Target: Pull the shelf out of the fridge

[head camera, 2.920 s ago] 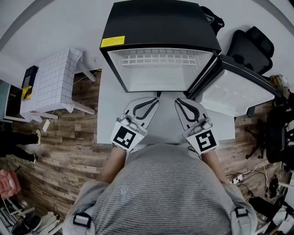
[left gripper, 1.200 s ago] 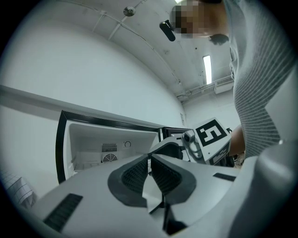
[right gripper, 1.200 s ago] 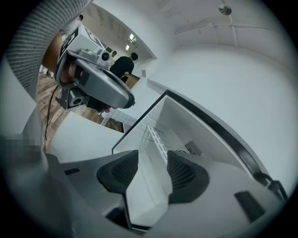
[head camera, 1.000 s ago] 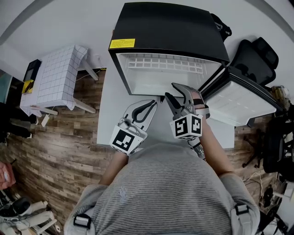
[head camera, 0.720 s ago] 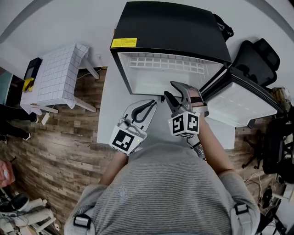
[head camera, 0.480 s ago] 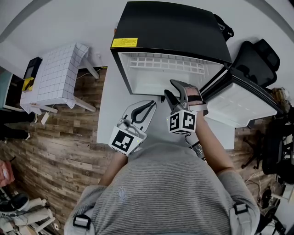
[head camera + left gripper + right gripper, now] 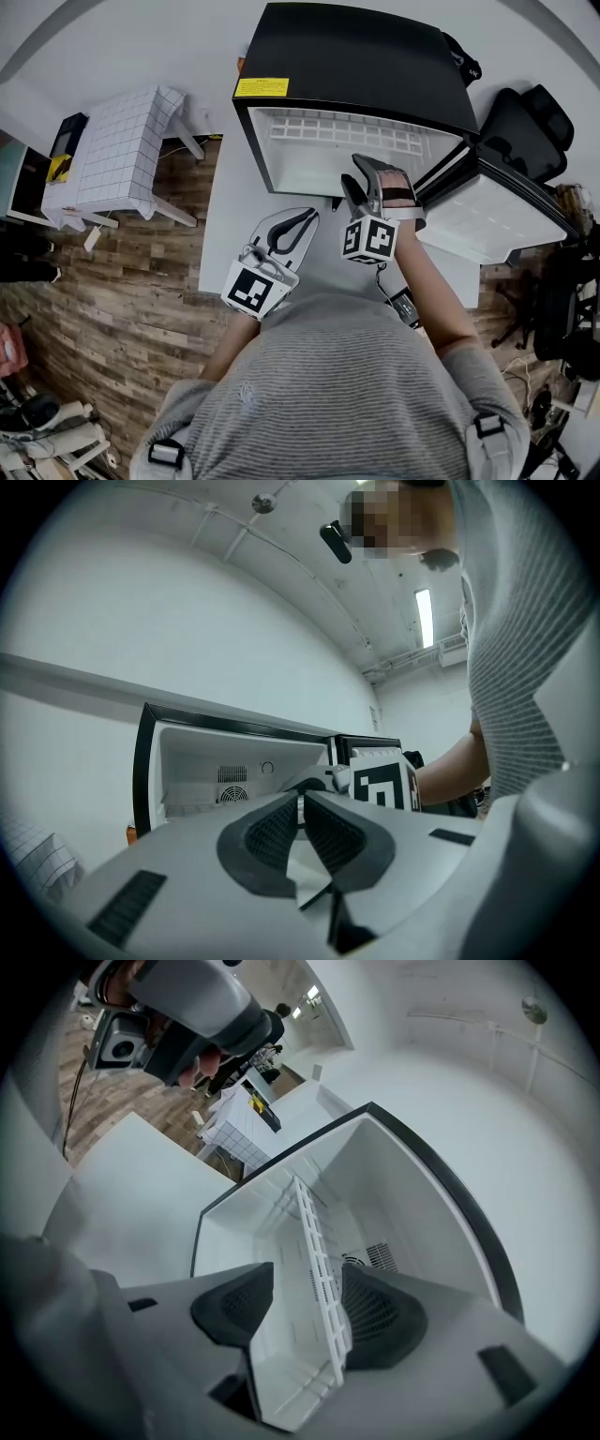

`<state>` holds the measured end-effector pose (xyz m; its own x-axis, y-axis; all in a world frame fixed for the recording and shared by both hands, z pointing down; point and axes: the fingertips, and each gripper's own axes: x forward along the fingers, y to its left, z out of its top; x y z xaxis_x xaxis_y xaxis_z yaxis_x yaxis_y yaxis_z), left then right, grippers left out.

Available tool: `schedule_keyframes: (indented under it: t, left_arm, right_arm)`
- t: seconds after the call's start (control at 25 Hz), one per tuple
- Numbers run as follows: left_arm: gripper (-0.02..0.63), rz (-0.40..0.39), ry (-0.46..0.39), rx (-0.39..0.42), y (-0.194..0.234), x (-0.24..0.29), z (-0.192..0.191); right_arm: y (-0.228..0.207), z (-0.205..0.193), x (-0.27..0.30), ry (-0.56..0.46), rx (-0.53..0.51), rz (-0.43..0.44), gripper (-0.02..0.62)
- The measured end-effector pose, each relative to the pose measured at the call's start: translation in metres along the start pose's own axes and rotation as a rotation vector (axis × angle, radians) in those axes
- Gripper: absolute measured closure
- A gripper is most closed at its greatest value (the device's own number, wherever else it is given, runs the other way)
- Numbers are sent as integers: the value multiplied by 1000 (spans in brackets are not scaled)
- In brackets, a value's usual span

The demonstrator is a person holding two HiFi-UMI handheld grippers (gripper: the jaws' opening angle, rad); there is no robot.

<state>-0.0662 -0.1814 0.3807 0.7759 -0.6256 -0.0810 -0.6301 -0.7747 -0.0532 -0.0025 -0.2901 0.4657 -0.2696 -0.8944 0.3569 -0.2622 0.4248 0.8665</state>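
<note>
A black mini fridge (image 7: 356,52) stands open on a white table, with a white wire shelf (image 7: 337,131) inside near the top. My right gripper (image 7: 361,180) is rolled on its side at the fridge's mouth. Its jaws have just been opening and stand wide apart. In the right gripper view the shelf (image 7: 314,1241) runs edge-on between the two pads of the right gripper (image 7: 305,1288), and the pads do not press on it. My left gripper (image 7: 305,220) rests over the table short of the fridge. The left gripper (image 7: 302,803) is shut, with nothing between its jaws.
The fridge door (image 7: 487,211) hangs open to the right. The white table (image 7: 225,216) carries the fridge. A small table with a checked cloth (image 7: 112,155) stands at the left on wooden floor. A black office chair (image 7: 525,122) is behind the door.
My right gripper has come forward from beside the left one to the fridge opening, rolled onto its side and spread its jaws wider around the shelf's front edge. The left gripper stayed put.
</note>
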Motion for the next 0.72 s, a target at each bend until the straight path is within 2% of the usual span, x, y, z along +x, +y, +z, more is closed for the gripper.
schedule_keyframes:
  t: [0.72]
  left_arm:
    - [594, 21, 16, 6, 2, -10, -1]
  right_arm:
    - [-6, -10, 35, 63, -92, -38, 377]
